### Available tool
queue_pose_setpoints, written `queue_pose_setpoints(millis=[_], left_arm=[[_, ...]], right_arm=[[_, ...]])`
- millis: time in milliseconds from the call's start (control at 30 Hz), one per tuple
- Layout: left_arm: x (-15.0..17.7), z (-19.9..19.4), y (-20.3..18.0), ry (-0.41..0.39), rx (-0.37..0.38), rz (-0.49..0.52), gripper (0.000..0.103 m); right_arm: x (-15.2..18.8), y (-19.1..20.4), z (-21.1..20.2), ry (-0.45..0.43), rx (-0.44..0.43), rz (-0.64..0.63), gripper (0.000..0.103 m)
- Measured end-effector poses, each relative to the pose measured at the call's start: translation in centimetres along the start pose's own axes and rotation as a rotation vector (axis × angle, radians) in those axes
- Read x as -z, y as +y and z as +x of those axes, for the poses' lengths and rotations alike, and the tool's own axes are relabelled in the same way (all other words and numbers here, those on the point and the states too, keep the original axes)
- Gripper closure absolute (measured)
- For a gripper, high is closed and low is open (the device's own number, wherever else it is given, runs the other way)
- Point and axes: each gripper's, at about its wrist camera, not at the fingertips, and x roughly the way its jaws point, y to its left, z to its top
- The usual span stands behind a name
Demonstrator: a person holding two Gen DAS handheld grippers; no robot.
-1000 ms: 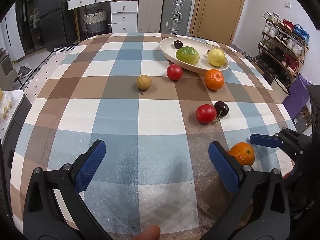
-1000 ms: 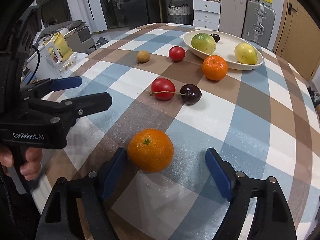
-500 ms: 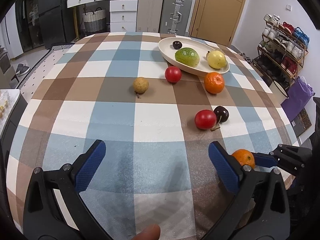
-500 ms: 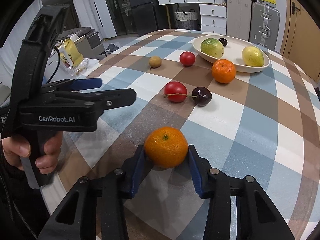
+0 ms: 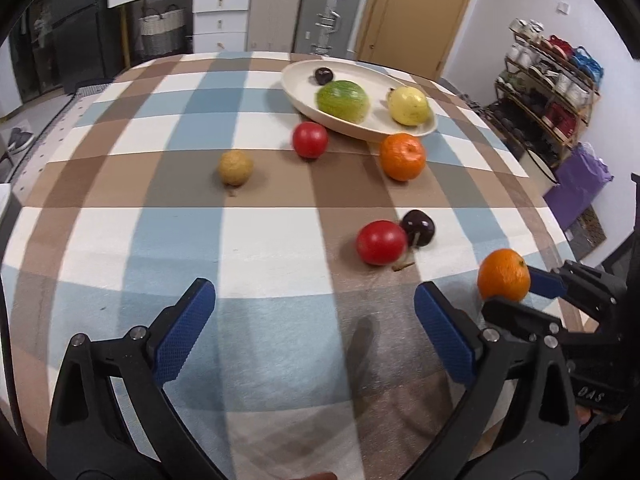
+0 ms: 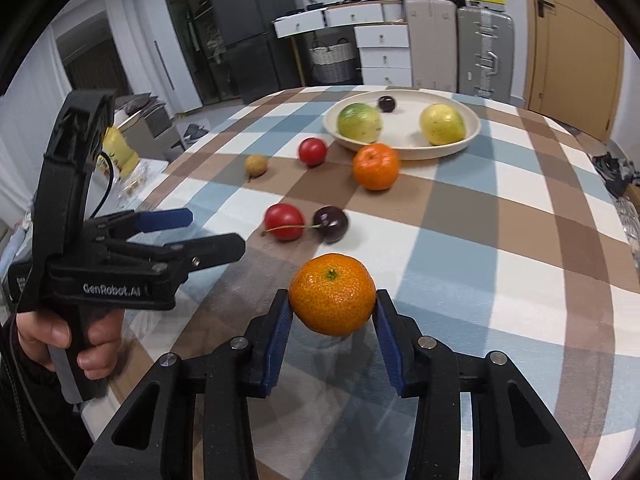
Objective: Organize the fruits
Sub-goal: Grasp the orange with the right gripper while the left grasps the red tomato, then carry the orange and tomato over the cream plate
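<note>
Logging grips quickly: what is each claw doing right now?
Left claw: closing slightly, nothing between its fingers.
Right claw: shut on the orange.

Motion-blurred green fruit (image 6: 359,121) and dark cherry (image 6: 331,223)

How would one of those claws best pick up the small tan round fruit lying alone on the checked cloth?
Grip the small tan round fruit across its widest middle, coming down from above. It is a ball with open cloth all around; its short stem points toward the camera, so close the pads on its left and right sides.
</note>
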Motion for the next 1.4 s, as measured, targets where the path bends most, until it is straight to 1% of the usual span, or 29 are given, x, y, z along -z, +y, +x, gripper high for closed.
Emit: queue_pose_setpoints(millis=[67,167,233,267,333,400,467,533,600,667,733,800,1133,1400], left_arm=[[-0.2,0.5,-0.5,0.008,0.007,0.012,0.009],[-0.3,1.3,-1.6,0.019,-0.004,0.056,0.015],[-0.5,1.9,-2.2,0.032,0.004,0.079,0.023],[-0.5,2.0,-2.4,0.029,-0.006,0.087,0.024],[-0.8,2.3,-2.7,0.026,0.006,0.093,0.031],[-1.1,2.5,-2.9,0.024,0.014,0.097,0.037],[-1.3,2.7,-3.1,0.024,0.017,0.102,0.040],[-1.6,2.9,-3.4,0.020,0.021,0.111,0.047],[-1.8,3.1,-3.6,0.018,0.018,0.119,0.049],[-2.0,3.2,-3.8,0.018,0.024,0.123,0.055],[-2.0,3.3,-3.9,0.017,0.035,0.125,0.067],[-2.0,3.3,-4.1,0.015,0.049,0.132,0.073],[-1.3,2.5,-3.6,0.001,0.056,0.118,0.074],[-1.2,0.6,-1.9,-0.035,0.036,0.094,0.074]], right_arm=[[0.0,-0.7,-0.3,-0.008,0.009,0.022,0.061],[0.0,-1.5,-0.6,-0.015,0.025,0.045,0.061],[0.2,-2.0,-0.9,-0.019,0.032,0.061,0.061],[0.3,-2.1,-0.9,-0.018,0.032,0.068,0.061],[0.4,-2.5,-1.1,-0.017,0.023,0.085,0.061],[0.5,-2.6,-1.2,-0.019,0.031,0.091,0.061],[0.6,-2.7,-1.3,-0.019,0.037,0.096,0.061],[0.7,-2.8,-1.2,-0.012,0.043,0.101,0.061],[0.7,-2.8,-1.0,-0.006,0.049,0.101,0.061],[0.6,-2.8,-0.9,0.002,0.053,0.100,0.061],[0.6,-2.7,-0.9,0.001,0.054,0.101,0.061],[0.6,-2.7,-1.0,-0.002,0.054,0.101,0.061],[0.6,-2.8,-0.9,-0.003,0.053,0.106,0.061],[0.1,-3.0,-1.0,-0.023,0.053,0.113,0.061]])
